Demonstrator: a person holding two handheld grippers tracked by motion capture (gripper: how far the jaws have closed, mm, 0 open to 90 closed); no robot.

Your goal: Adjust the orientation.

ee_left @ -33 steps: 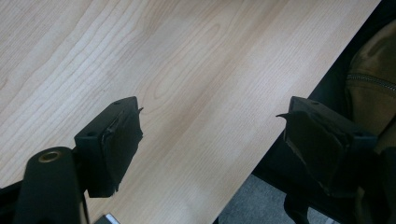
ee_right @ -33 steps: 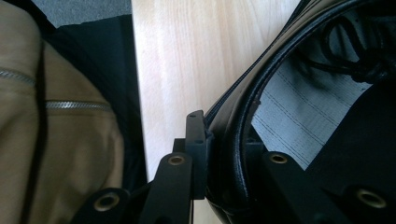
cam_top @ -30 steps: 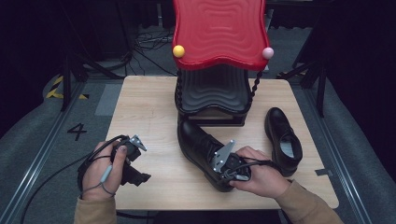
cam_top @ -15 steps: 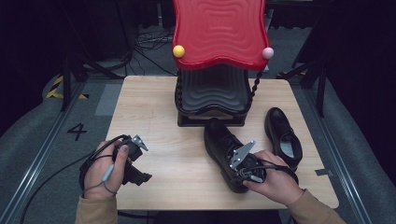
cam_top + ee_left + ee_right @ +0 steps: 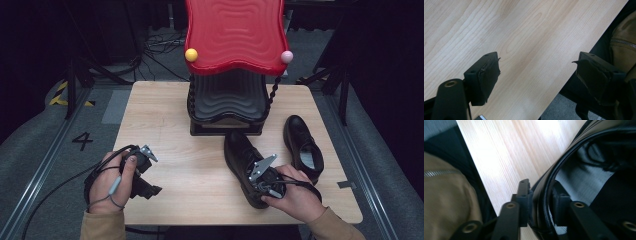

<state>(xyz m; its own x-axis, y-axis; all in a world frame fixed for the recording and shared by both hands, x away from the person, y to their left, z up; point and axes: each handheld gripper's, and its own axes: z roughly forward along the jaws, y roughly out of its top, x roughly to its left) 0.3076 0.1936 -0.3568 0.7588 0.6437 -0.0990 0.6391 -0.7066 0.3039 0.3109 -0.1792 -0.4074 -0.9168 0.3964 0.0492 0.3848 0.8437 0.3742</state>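
Moved: right tongs (image 5: pixel 259 176) dragged the gripped black shoe (image 5: pixel 242 162) rightward across the worktop (image 5: pixel 165 115), closer to the second shoe (image 5: pixel 302 147); left tongs (image 5: pixel 150 175) stayed put.
High view: gripped shoe sits in front of the red-topped stand (image 5: pixel 232 65), just beside its mate.
Left gripper view: left tongs (image 5: pixel 536 75) spread wide, holding nothing, over the worktop (image 5: pixel 524 37) edge.
Right gripper view: right tongs (image 5: pixel 541 202) pinched on the shoe (image 5: pixel 544 192) collar, one side inside, one outside.

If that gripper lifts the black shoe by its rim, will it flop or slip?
Probably stiff: the shoe keeps its shape while the right gripper pinches its collar. Its glossy leather may slip. Held at the heel, the toe would likely sag downward.
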